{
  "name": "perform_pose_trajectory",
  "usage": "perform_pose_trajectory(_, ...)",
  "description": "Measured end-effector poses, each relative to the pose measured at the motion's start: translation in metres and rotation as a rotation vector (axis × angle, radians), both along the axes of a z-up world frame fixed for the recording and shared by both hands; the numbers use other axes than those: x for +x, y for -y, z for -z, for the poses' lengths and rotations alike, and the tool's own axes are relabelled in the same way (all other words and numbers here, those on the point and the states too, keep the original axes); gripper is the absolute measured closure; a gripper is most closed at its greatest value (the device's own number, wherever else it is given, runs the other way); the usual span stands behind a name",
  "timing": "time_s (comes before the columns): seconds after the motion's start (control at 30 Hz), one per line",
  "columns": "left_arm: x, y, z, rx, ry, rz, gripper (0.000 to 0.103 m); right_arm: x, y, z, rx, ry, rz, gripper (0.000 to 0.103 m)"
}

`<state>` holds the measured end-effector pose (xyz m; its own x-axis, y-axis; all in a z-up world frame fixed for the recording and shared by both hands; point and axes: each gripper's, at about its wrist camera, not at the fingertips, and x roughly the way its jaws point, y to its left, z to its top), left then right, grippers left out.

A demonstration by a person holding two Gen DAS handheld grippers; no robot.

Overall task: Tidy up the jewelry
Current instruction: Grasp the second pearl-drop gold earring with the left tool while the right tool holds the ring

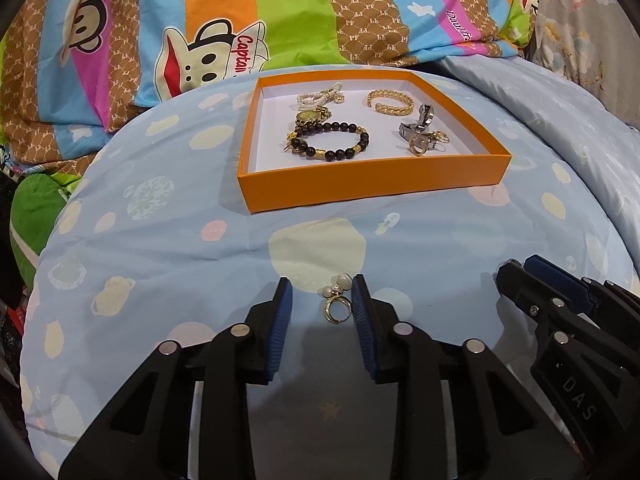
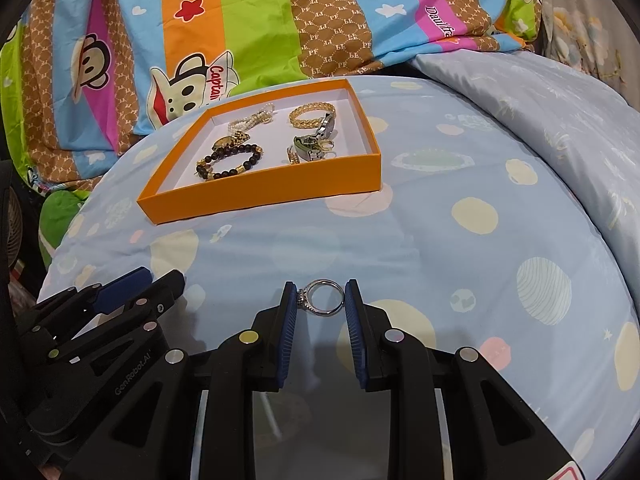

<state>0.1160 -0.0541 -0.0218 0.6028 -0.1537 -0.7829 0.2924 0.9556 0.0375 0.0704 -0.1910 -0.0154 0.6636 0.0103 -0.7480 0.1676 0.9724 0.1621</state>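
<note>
While the orange box (image 1: 372,184) waits ahead, the left gripper (image 1: 322,300) brackets a pearl ring (image 1: 336,300) unclosed, and the right gripper (image 2: 321,298) pinches a silver ring (image 2: 325,297) for transfer.

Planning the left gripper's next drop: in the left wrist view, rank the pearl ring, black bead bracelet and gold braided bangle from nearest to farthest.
1. Pearl ring, between the left gripper fingers.
2. Black bead bracelet, box front-left.
3. Gold braided bangle, box back-right.

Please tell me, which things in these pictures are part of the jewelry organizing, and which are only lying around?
Part of the job:
- shallow orange cardboard box holding bracelets and watches
- gold ring with pearls between the left hand-held gripper fingers
- silver ring with stones between the right hand-held gripper fingers

Only lying around:
- light blue planet-print bedsheet
- striped cartoon-monkey quilt
</note>
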Motion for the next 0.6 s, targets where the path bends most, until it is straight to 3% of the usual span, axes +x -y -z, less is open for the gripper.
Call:
perform_pose_trajectory(0.17,-0.001,0.002,0.000,0.003,0.003,0.012,0.089,0.000,0.000,0.000,0.000,0.000,0.000,0.080)
perform_pose_trajectory(0.6,-0.006,-0.020,-0.007,-0.087,-0.002,-0.005,0.090,-0.001,0.002,0.000,0.006,0.007,0.003,0.080)
